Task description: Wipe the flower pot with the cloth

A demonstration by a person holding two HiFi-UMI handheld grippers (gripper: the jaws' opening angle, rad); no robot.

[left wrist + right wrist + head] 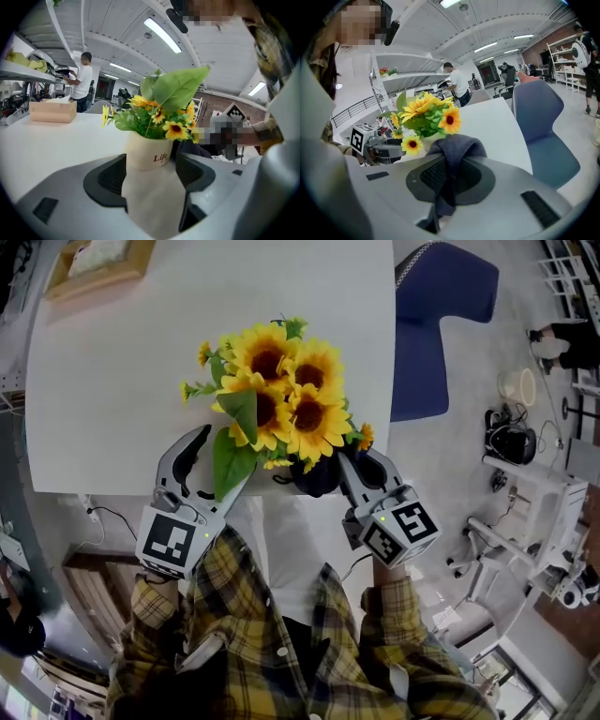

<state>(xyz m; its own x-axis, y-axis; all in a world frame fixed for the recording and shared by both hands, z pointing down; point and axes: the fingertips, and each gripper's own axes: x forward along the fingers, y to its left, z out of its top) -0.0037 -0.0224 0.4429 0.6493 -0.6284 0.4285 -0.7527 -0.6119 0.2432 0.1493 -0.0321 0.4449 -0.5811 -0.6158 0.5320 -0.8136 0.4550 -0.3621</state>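
Observation:
A cream flower pot (147,154) printed "Life" holds yellow sunflowers (277,390) and stands near the front edge of the white table (112,381). In the head view the blooms hide most of the pot. My left gripper (217,470) is at the pot's left side, and in the left gripper view this gripper (149,176) stands open, the pot in the gap at the jaw tips with no pad pressing on it. My right gripper (363,467) is at the pot's right, shut on a dark grey cloth (457,147) that bunches over the jaw tips against the flowers.
A wooden box (98,268) sits at the table's far left corner. A blue chair (441,306) stands to the right of the table. A person in a white shirt (84,79) stands by shelves in the background. The table edge runs just under both grippers.

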